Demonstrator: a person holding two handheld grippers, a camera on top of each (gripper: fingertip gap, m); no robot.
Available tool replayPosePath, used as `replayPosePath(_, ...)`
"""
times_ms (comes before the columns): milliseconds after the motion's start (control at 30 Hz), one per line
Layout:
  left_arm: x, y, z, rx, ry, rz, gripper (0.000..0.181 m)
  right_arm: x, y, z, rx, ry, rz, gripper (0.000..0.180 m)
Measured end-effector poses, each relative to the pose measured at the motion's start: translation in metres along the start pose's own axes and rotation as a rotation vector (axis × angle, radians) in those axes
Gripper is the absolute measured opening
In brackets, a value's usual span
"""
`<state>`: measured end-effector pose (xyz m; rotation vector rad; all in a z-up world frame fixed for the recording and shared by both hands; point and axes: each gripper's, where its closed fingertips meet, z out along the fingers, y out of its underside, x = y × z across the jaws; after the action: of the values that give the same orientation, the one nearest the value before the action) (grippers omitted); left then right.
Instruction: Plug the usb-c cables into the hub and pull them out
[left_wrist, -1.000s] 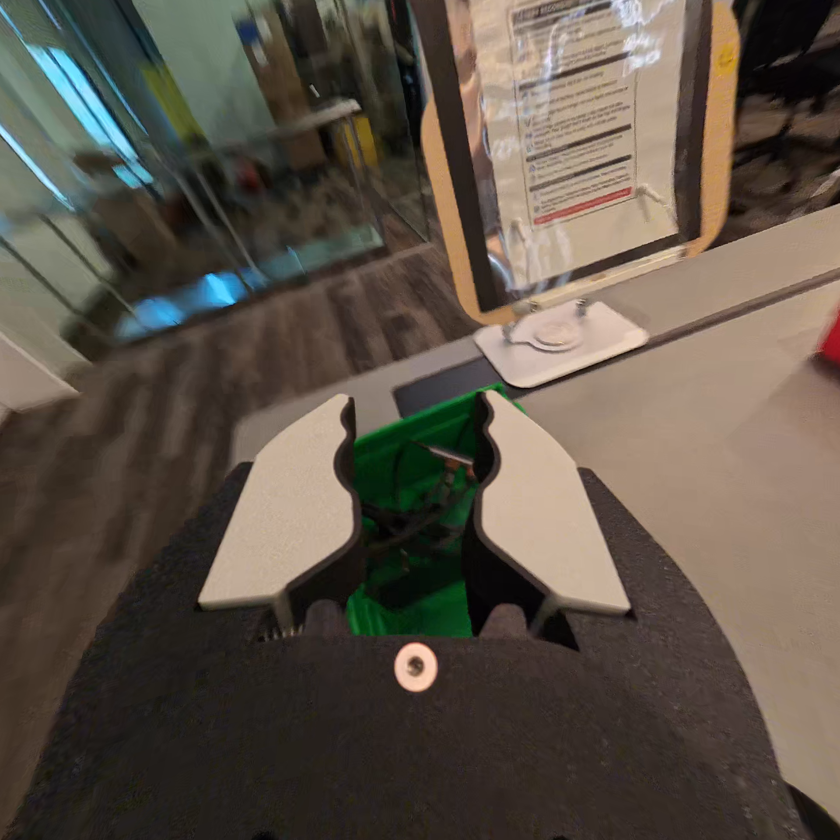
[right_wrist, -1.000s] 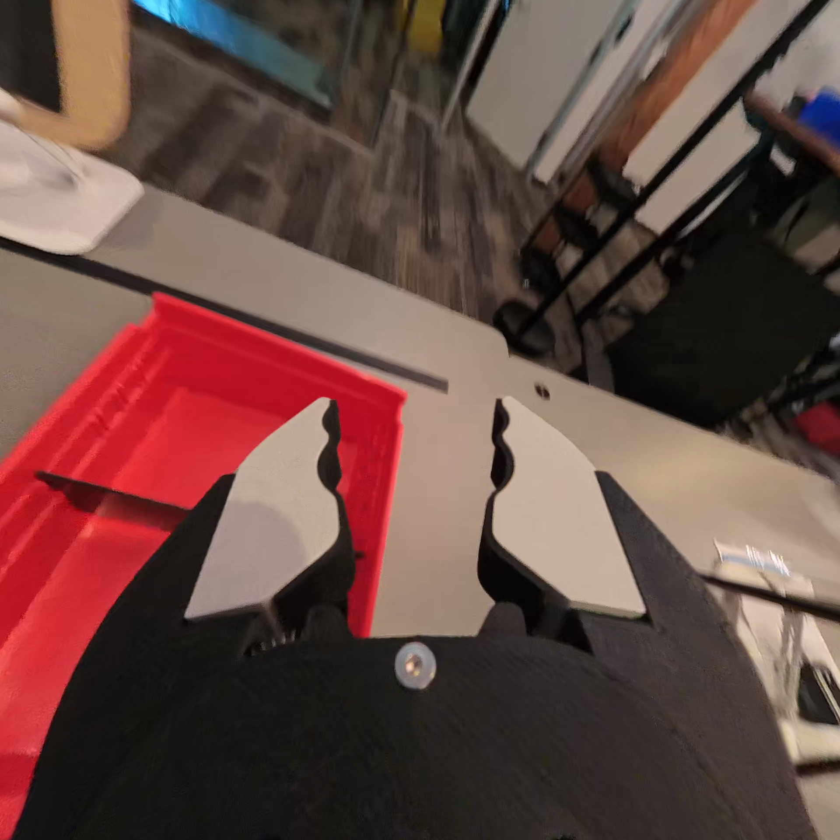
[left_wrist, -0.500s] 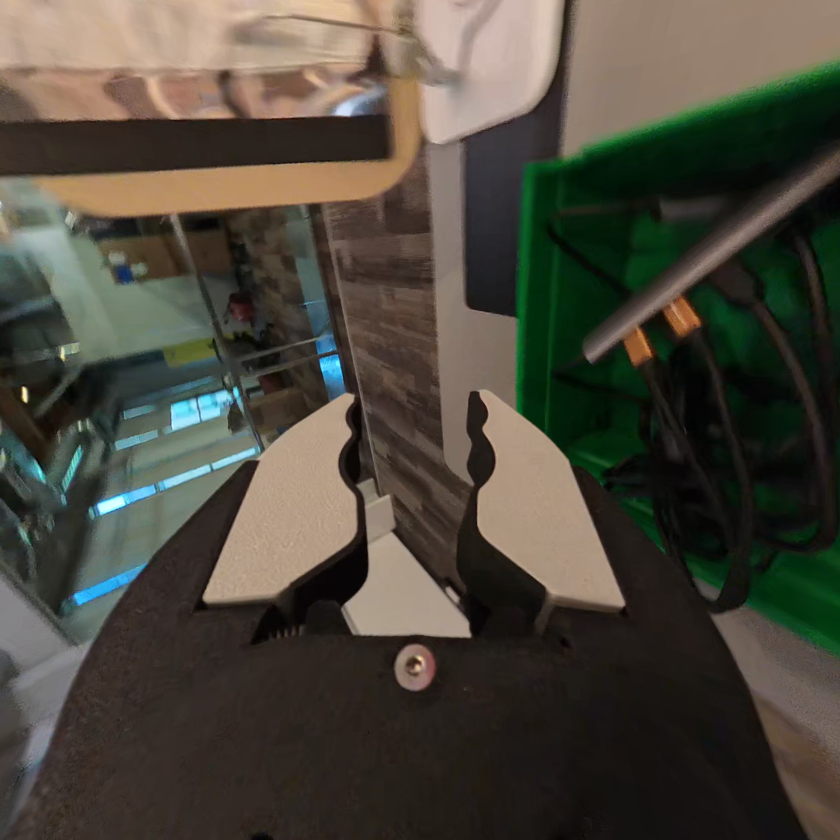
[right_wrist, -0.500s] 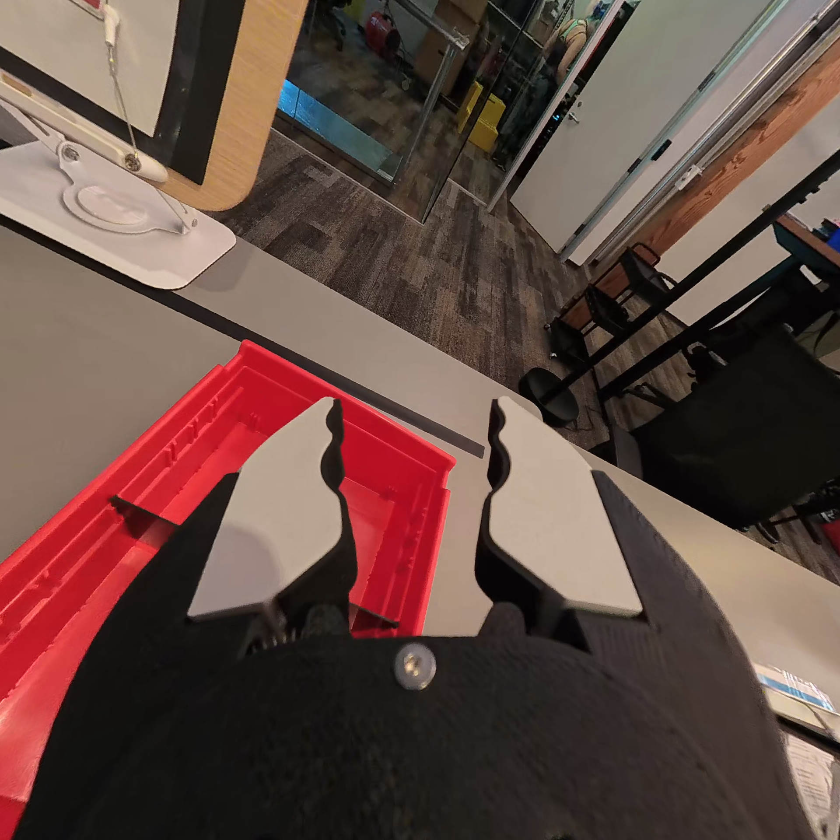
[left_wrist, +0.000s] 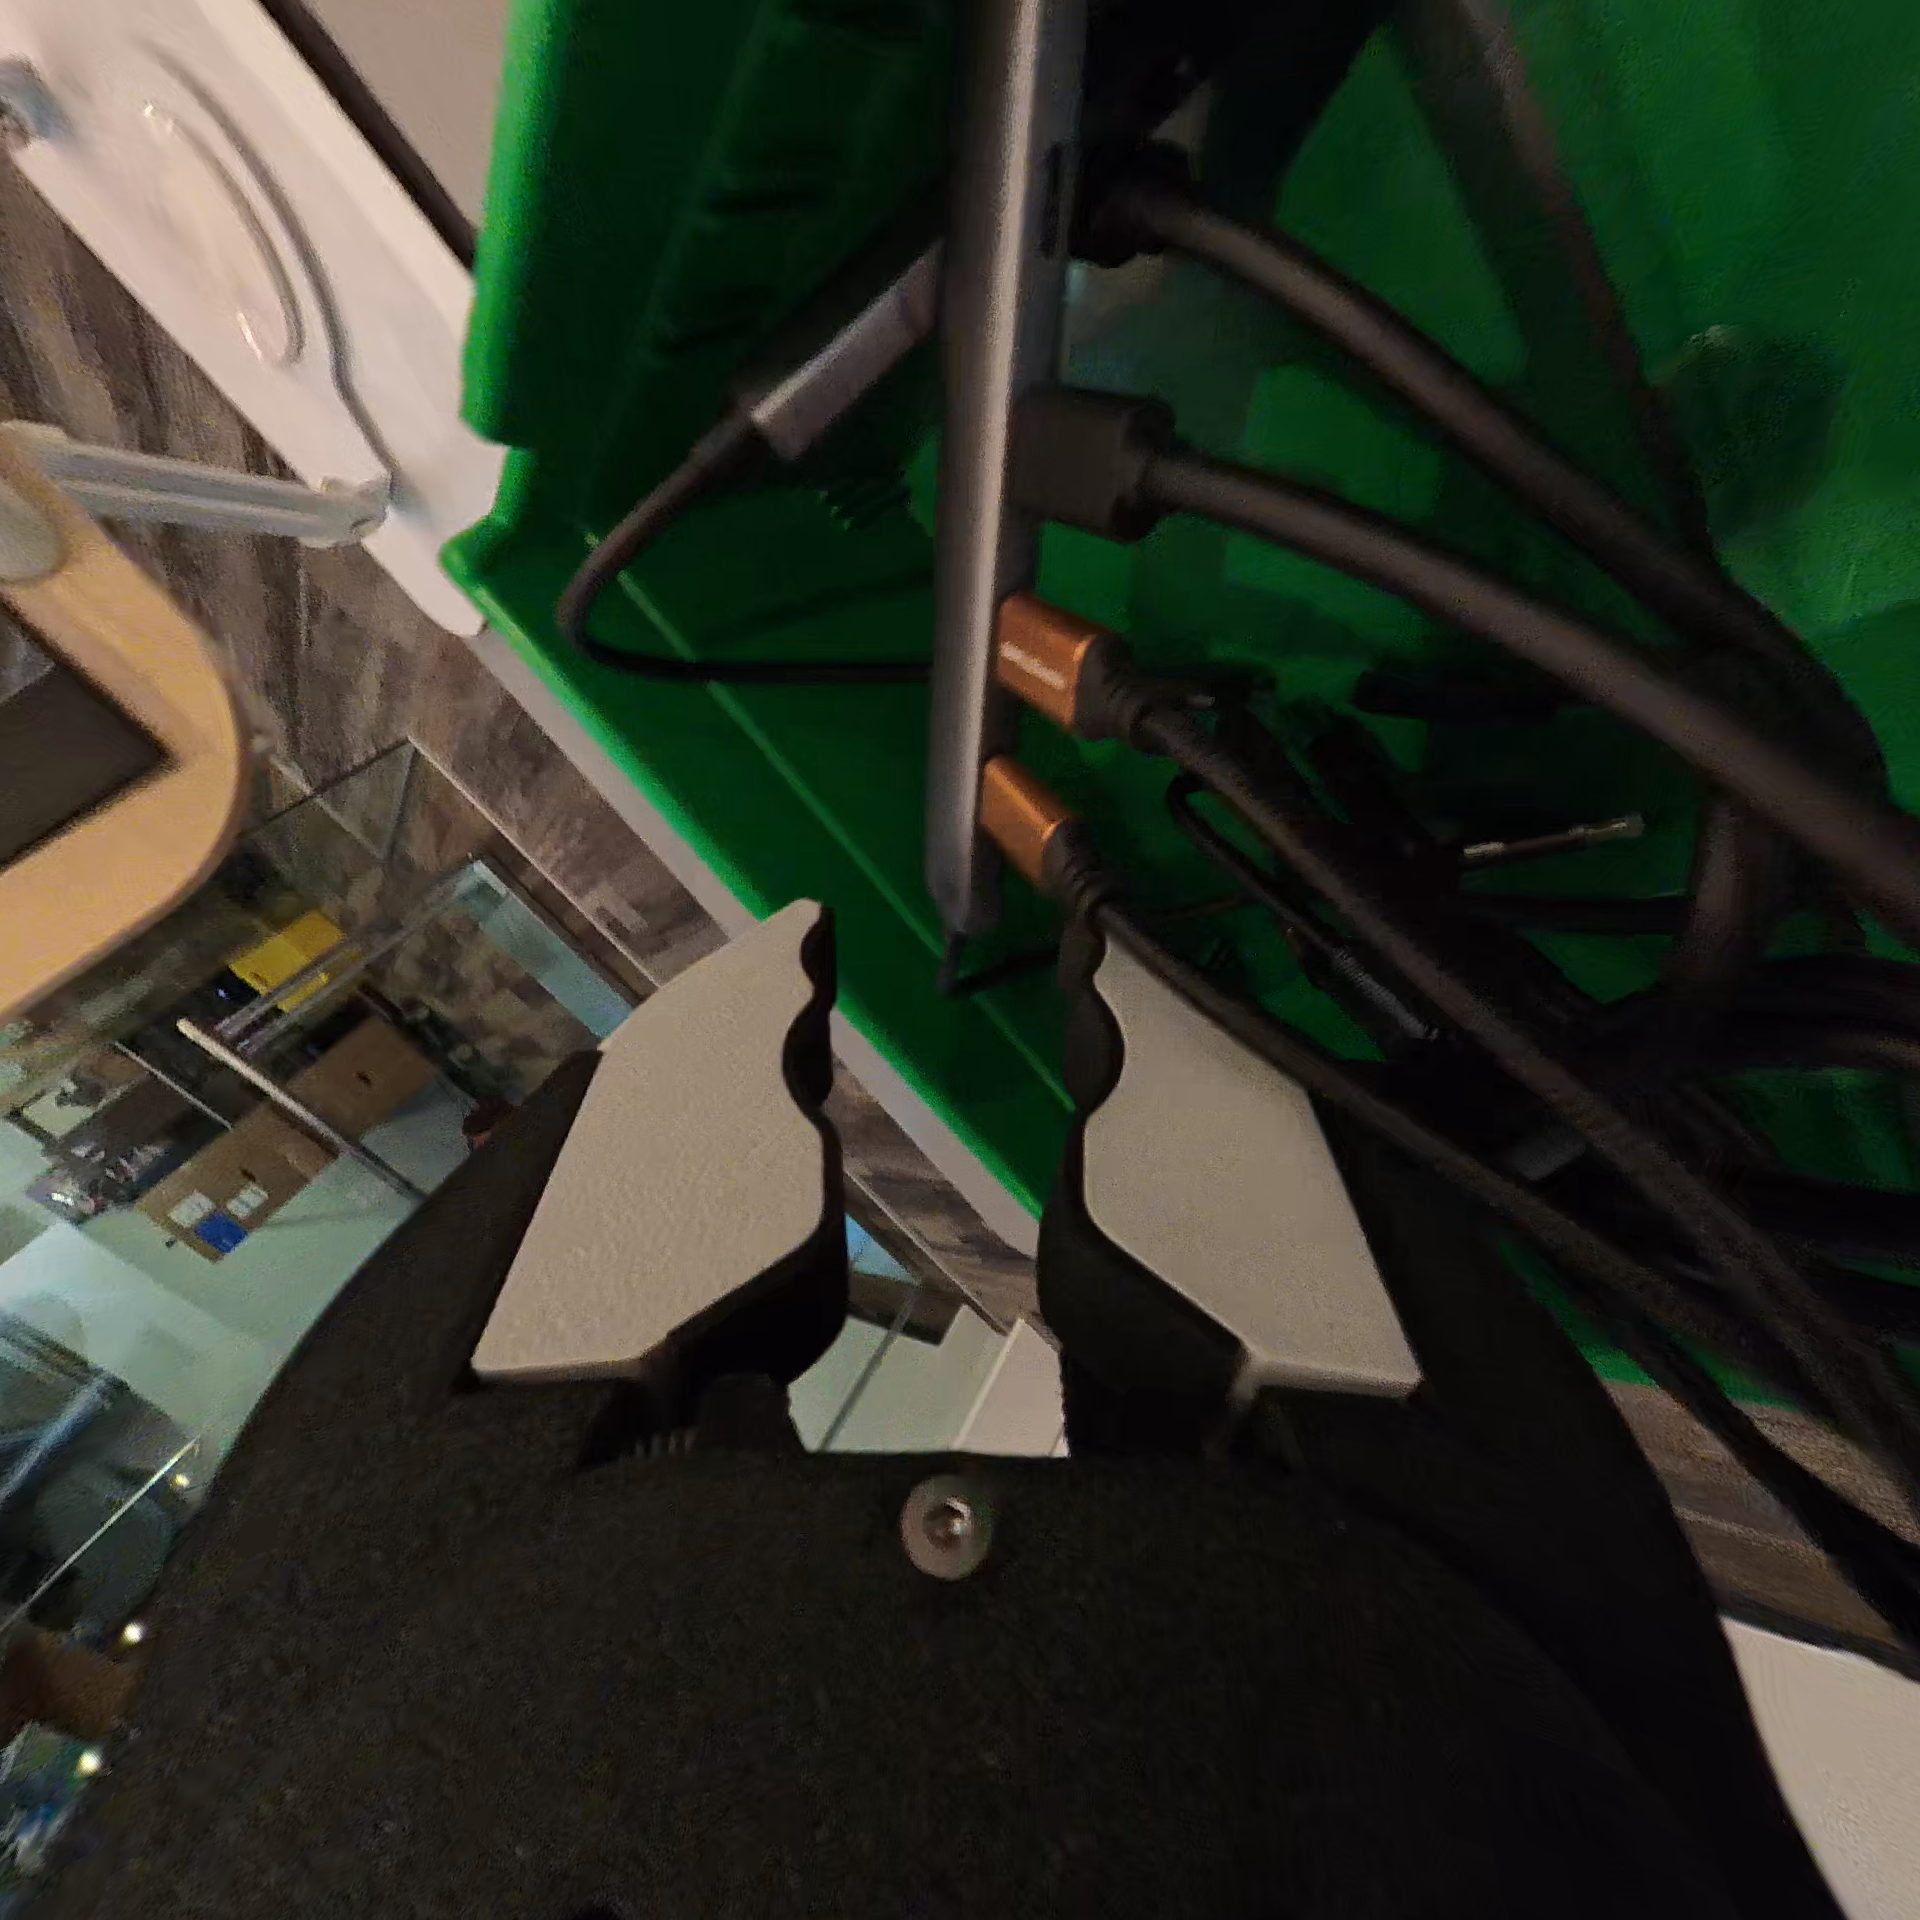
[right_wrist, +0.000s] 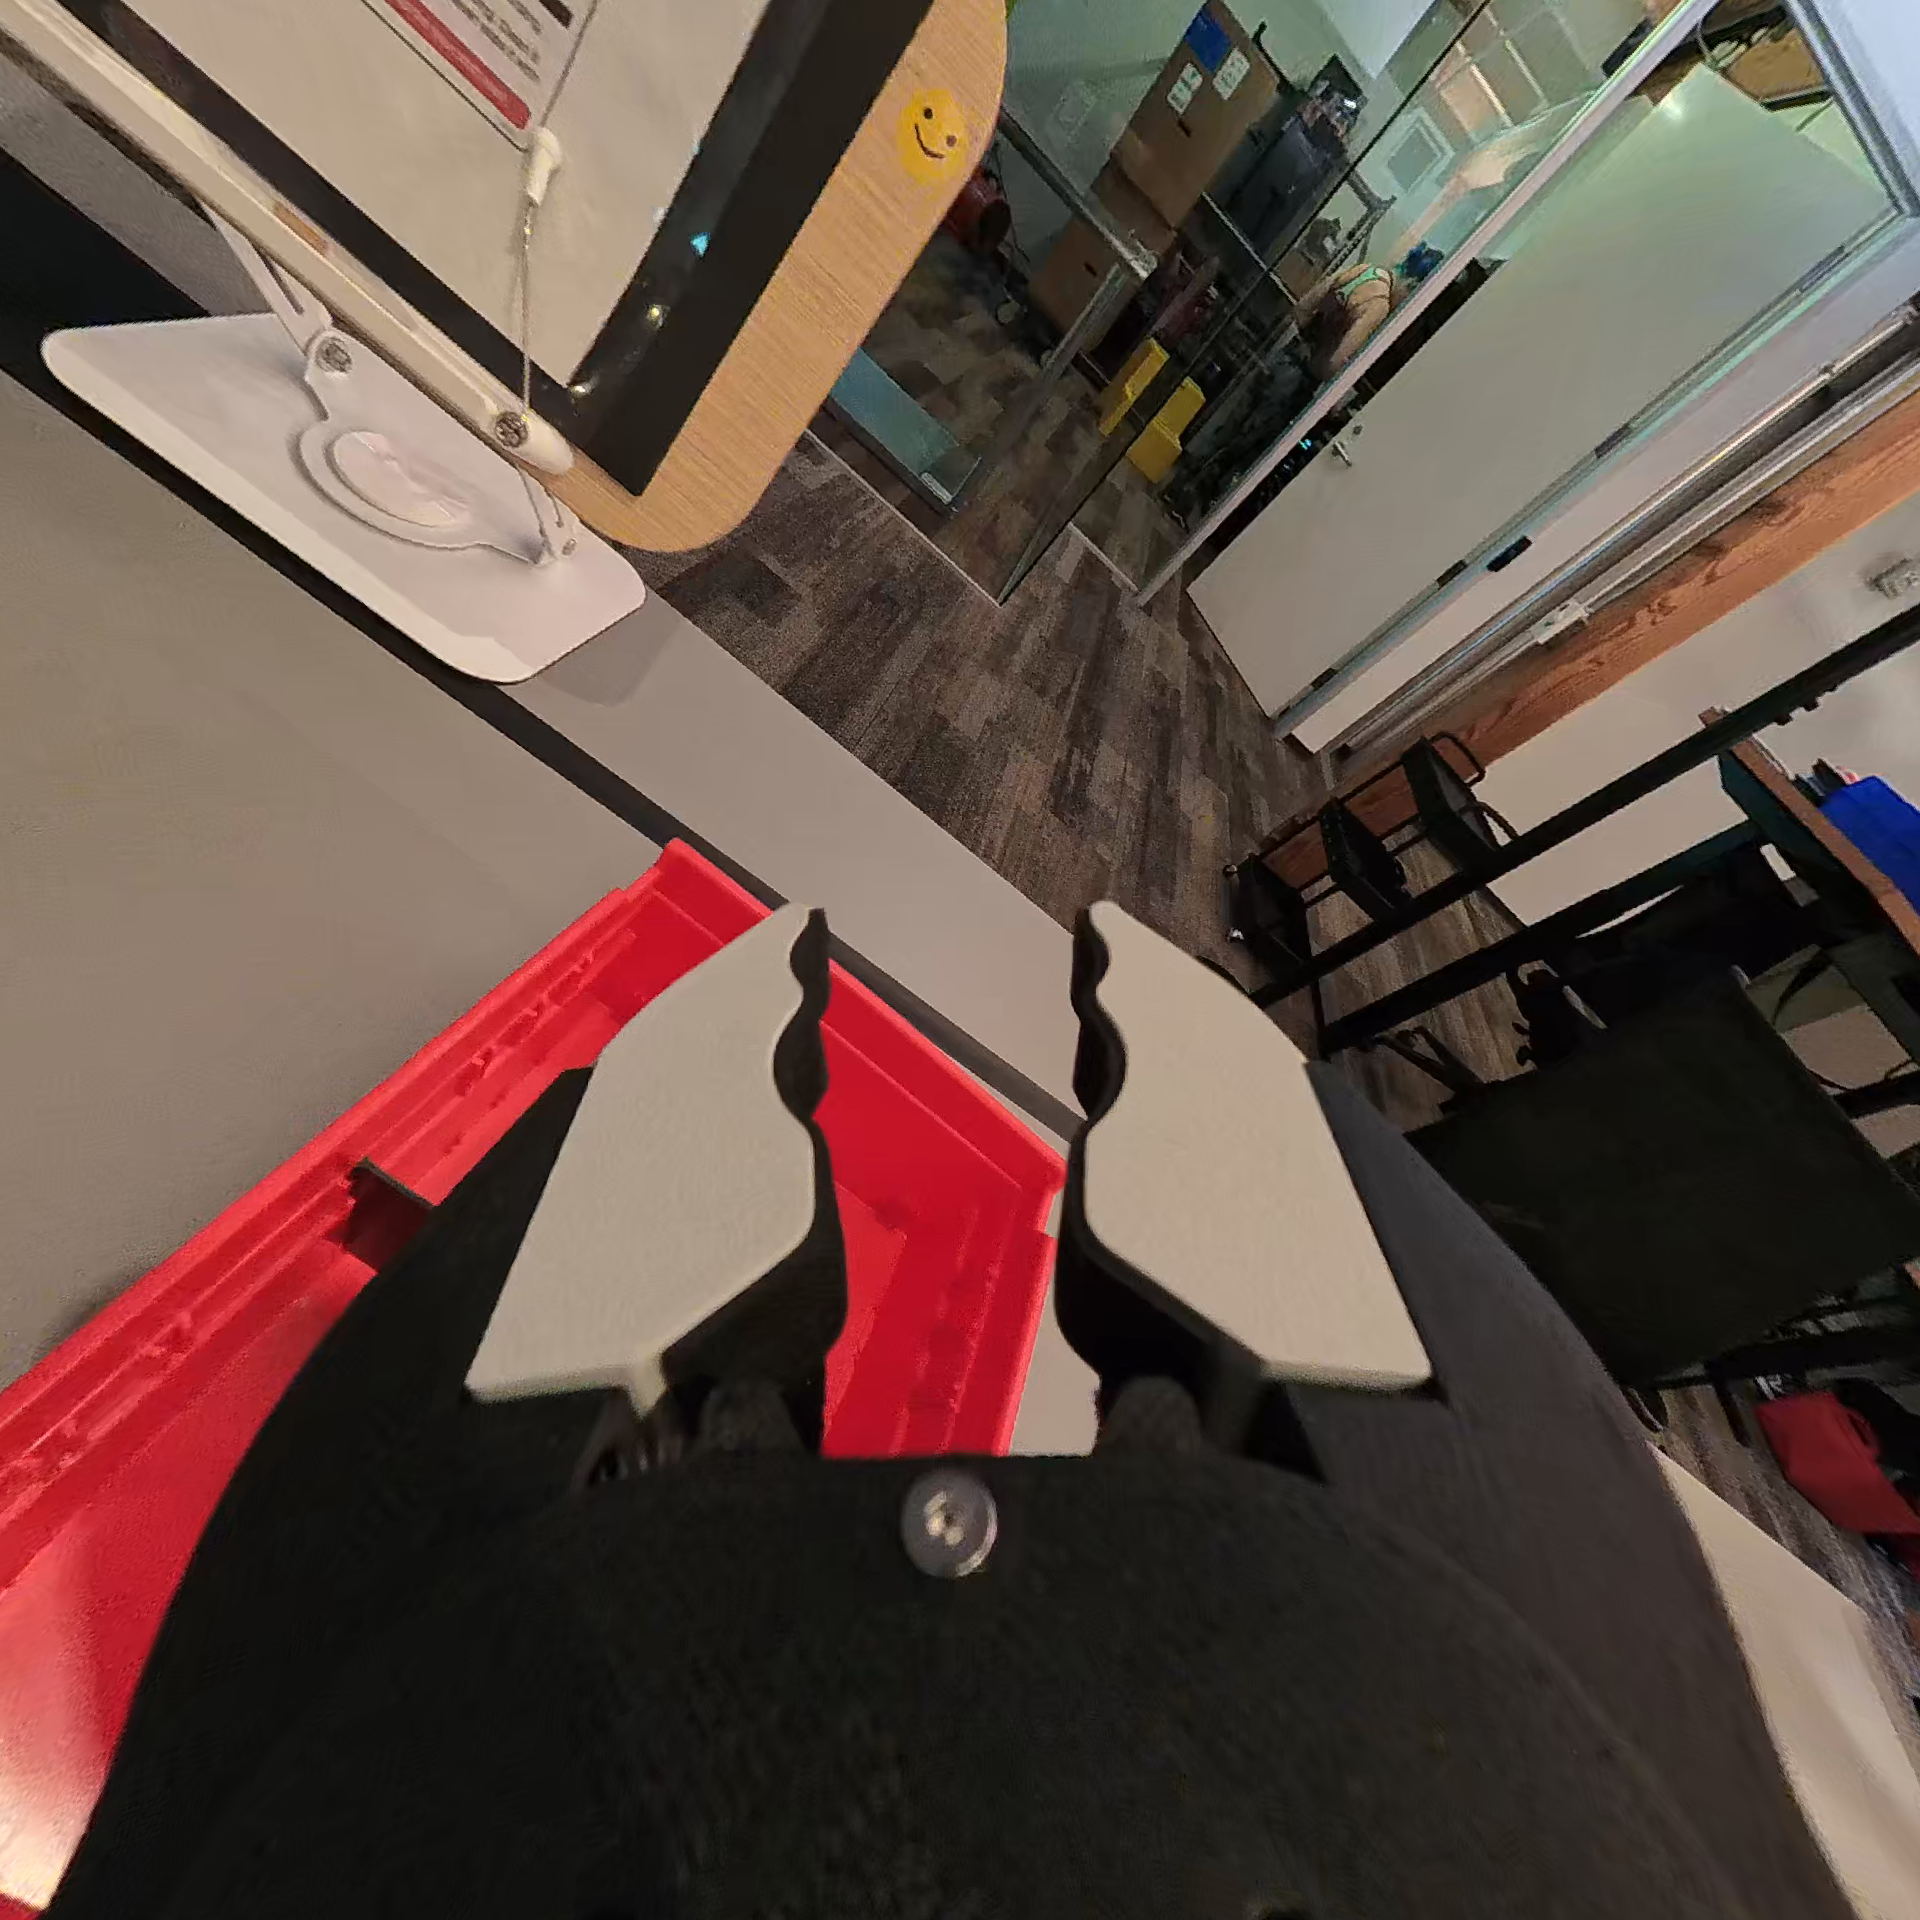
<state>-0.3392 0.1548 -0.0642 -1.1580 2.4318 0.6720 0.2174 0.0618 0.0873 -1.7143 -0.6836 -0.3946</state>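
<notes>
In the left wrist view a slim grey hub (left_wrist: 987, 416) stands on edge in a green bin (left_wrist: 810, 790). Two copper-ended USB-C plugs (left_wrist: 1039, 660) and two black plugs (left_wrist: 1091, 457) sit in its right side, with black cables (left_wrist: 1507, 623) trailing right in a tangle. My left gripper (left_wrist: 948, 940) is open, its tips just below the hub's lower end, touching nothing. My right gripper (right_wrist: 948, 940) is open and empty above the far corner of an empty red bin (right_wrist: 935, 1164) on the grey table (right_wrist: 260, 831).
A white stand base (right_wrist: 343, 468) holding a wood-edged board (right_wrist: 810, 291) sits at the table's far edge; it also shows in the left wrist view (left_wrist: 260, 260). Past the edge lie carpet floor, glass walls and black chairs (right_wrist: 1403, 831). The left gripper's tips are roughly 60 cm from the right gripper's.
My left gripper has rolled and moved in over the green bin, so the hub and plugs now fill the view close ahead. My right gripper has tilted and shifted slightly over the red bin.
</notes>
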Motion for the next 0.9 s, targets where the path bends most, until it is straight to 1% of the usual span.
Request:
replayPosePath(100,0.005,-0.007,0.010,0.053,-0.037,0.044,0.041,-0.007,-0.004,0.004,0.013,-0.025,-0.005,0.044)
replayPosePath(200,0.005,-0.018,0.018,0.105,-0.080,0.062,0.032,-0.014,-0.004,0.011,0.004,-0.048,-0.015,0.044)
replayPosePath(233,0.006,-0.020,0.021,0.111,-0.077,0.053,0.026,-0.016,-0.002,0.014,-0.007,-0.053,-0.021,0.044)
replayPosePath(267,0.006,-0.021,0.023,0.112,-0.081,0.053,0.024,-0.018,0.001,0.017,-0.022,-0.058,-0.028,0.044)
replayPosePath(333,0.000,-0.020,0.021,0.109,-0.142,0.068,0.006,-0.019,0.006,0.021,-0.047,-0.060,-0.044,0.043)
replayPosePath(467,-0.011,-0.015,0.005,0.042,-0.240,0.078,0.010,-0.023,0.009,0.024,-0.052,-0.081,-0.040,0.041)
replayPosePath(533,-0.024,-0.011,-0.011,-0.003,-0.329,0.074,0.010,-0.025,0.007,0.025,-0.041,-0.096,-0.036,0.041)
replayPosePath(633,-0.050,-0.004,-0.048,-0.057,-0.449,0.021,0.010,-0.030,0.002,0.024,-0.025,-0.115,-0.046,0.040)
replayPosePath(800,-0.098,0.004,-0.127,-0.105,-0.617,-0.073,0.010,-0.044,-0.012,0.022,0.033,-0.170,-0.041,0.037)
replayPosePath(900,-0.123,0.004,-0.178,-0.142,-0.697,-0.093,0.011,-0.059,-0.022,0.022,0.055,-0.209,-0.065,0.037)
